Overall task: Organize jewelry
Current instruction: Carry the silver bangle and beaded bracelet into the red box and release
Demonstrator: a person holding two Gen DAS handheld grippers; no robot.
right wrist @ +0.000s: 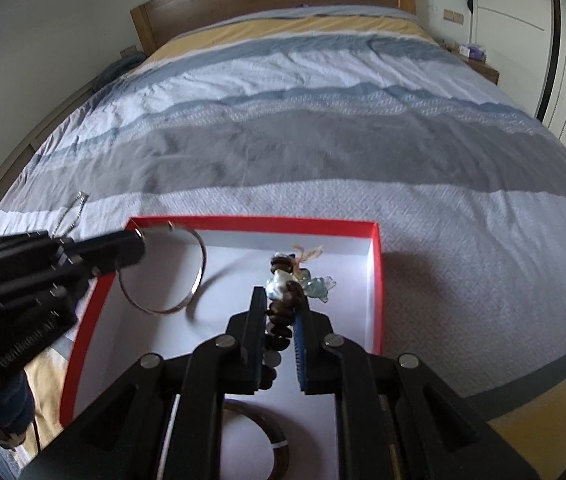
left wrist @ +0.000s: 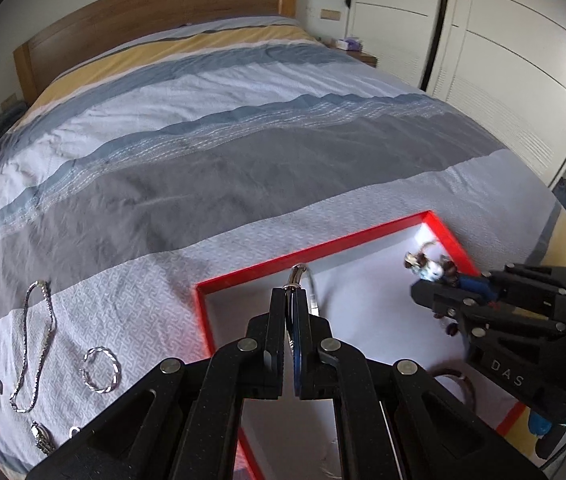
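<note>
Right wrist view: your right tool (right wrist: pixel 279 312) pinches beaded bracelet (right wrist: pixel 279 320) over red box (right wrist: pixel 377 280) on bed (right wrist: pixel 323 152). Your left tool (left wrist: pixel 294 300) pinches silver bangle (right wrist: pixel 171 276) over box's far-left corner. Chain necklace (left wrist: pixel 37 344), rings remain on bedspread.

You have two bangles over the red tray (right wrist: pixel 375 280): a silver one (right wrist: pixel 163 272), a brown one (right wrist: pixel 259 436). One beaded bracelet (right wrist: pixel 281 312) sits between your right jaws.

"DAS" in pale letters on right gripper (left wrist: pixel 449 280) body; left gripper's (right wrist: pixel 139 244) lettering unreadable.
</note>
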